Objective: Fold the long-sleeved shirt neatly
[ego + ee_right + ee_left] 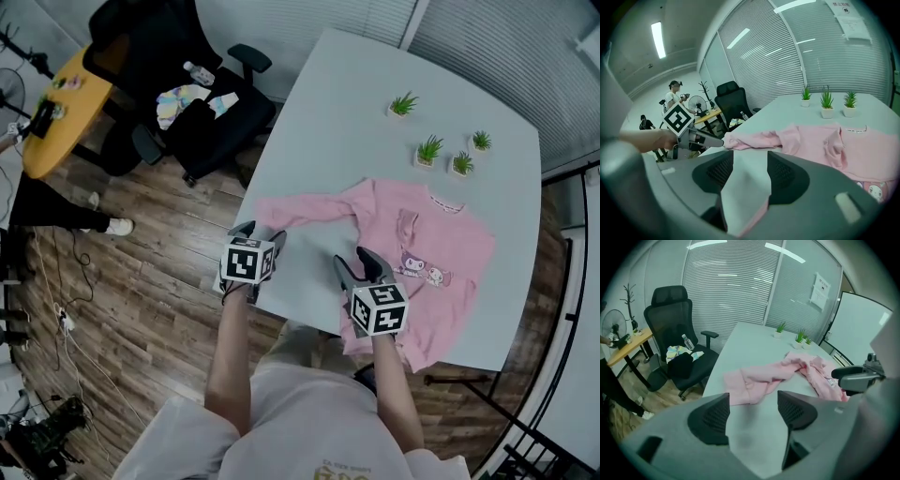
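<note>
Head view, pink shirt (pixel 412 244) just beyond left tongs (pixel 255 232), right tongs (pixel 361 265) (both gaping, empty).

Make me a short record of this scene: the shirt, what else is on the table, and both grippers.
shirt: pink, long-sleeved, lying unfolded on the table, with one sleeve stretched toward the left gripper
table: white, with four small potted plants on the far side
left gripper: open, empty, near the sleeve end
right gripper: open, empty, at the shirt's near edge
chair: black, beside the table
</note>
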A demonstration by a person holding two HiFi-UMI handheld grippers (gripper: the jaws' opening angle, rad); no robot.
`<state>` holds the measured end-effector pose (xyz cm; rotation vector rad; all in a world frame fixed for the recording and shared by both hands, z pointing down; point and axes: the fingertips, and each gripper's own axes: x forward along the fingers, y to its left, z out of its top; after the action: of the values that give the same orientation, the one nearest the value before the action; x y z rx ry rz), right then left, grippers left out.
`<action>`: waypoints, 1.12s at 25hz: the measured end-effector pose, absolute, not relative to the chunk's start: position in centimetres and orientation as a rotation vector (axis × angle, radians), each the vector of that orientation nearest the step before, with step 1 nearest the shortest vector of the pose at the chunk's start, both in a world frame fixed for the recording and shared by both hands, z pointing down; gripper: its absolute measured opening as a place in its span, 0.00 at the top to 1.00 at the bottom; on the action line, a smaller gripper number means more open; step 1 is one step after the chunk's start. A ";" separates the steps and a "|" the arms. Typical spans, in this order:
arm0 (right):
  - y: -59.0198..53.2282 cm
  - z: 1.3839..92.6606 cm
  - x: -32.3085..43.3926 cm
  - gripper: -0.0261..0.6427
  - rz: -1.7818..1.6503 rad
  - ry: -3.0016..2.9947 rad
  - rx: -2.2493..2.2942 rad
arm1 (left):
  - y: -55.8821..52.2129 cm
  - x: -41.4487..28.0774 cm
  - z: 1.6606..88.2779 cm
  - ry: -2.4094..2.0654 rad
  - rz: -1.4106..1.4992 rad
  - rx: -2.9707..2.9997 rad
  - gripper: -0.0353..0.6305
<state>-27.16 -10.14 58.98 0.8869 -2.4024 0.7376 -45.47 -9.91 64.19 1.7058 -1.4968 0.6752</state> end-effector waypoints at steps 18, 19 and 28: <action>-12.0 60.7 -27.0 0.63 0.770 -2.302 1.001 | -13.4 -48.7 67.3 -1.556 0.779 1.698 0.86; -12.0 60.7 -27.0 0.63 0.771 -2.302 1.003 | -13.4 -48.9 67.2 -1.567 0.784 1.695 0.92; -11.9 60.0 -27.6 0.63 0.759 -2.328 0.999 | -12.9 -49.6 66.0 -1.598 0.768 1.703 0.92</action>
<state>-27.56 -11.90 60.01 0.9985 -2.3280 0.7585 -49.64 -12.89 65.99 1.7028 -1.5977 0.7676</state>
